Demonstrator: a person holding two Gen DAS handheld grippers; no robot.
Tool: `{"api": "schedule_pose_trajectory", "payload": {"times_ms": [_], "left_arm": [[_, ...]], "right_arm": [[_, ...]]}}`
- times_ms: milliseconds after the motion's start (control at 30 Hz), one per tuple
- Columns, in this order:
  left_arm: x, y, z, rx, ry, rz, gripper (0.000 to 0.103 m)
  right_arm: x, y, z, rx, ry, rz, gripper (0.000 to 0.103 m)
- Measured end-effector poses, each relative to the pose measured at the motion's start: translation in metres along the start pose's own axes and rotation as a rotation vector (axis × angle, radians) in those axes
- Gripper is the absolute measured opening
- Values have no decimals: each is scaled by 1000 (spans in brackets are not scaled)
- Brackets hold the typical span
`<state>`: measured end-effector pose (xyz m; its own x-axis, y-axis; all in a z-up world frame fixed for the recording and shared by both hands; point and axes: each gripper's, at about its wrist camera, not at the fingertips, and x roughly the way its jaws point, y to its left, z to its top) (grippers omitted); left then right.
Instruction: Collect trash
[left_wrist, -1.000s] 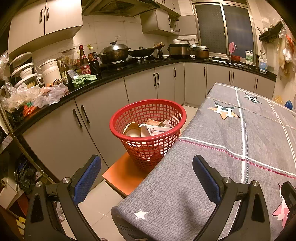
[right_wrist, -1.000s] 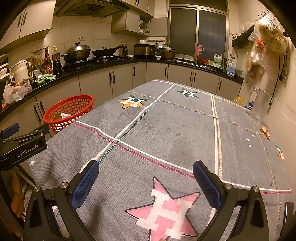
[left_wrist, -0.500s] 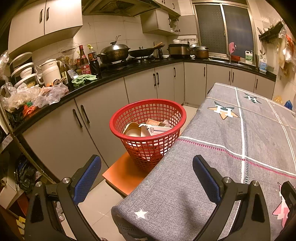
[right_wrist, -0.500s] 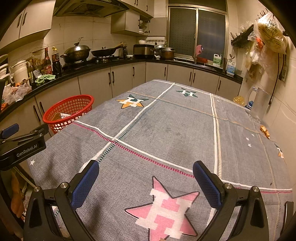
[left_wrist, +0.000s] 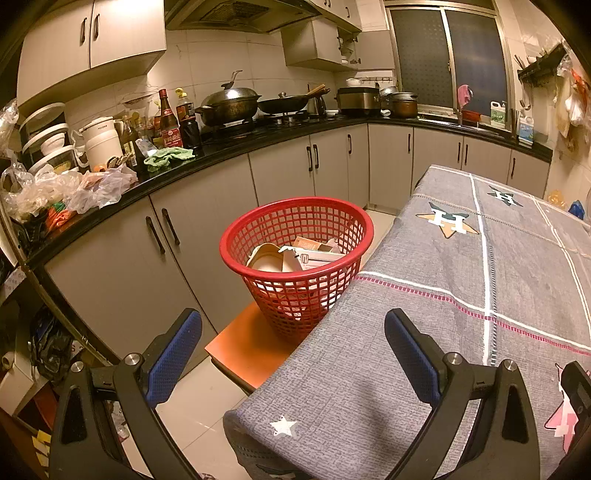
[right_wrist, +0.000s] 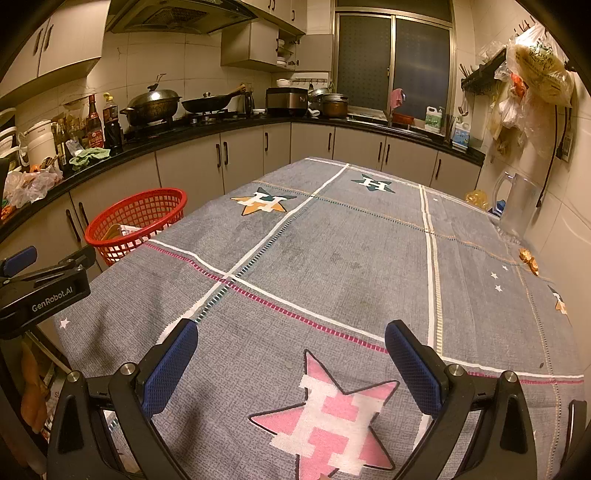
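Red plastic mesh basket sits at your left gripper's 12 o'clock; right gripper farther off over grey cloth-covered desk. Both grippers apart, empty.

Both black plastic grippers, left gripper and right gripper, carry blue textured pads, silver screws; white "GenRobot.AI" lettering.

My left wrist view looks from the worktop's near corner toward the red basket, fairly close. My right wrist view faces along the worktop toward the window. Both share the basket, cloth and counter.
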<state>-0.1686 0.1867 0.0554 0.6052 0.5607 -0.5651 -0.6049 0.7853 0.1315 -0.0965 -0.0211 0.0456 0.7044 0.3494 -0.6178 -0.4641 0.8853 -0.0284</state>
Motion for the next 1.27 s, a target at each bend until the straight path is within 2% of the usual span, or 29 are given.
{"api": "schedule_pose_trajectory", "payload": {"times_ms": [433, 733, 967, 1033, 1133, 1267], "left_arm": [[0, -1, -2, 4, 8, -10, 99], [-2, -16, 3, 41, 2, -28, 99], [-2, -51, 13, 103, 16, -115, 99], [-1, -74, 20, 146, 42, -180, 99], [5, -109, 26, 194, 122, -268, 99], [6, -166, 22, 278, 176, -382, 99]], "right_arm": [[-1, 0, -3, 7, 5, -5, 103], [1, -11, -5, 46, 9, -23, 103], [-3, -45, -4, 112, 10, -91, 103], [-6, -62, -3, 140, 14, -123, 103], [-9, -96, -1, 189, 29, -204, 103], [-4, -147, -3, 272, 98, -281, 103]]}}
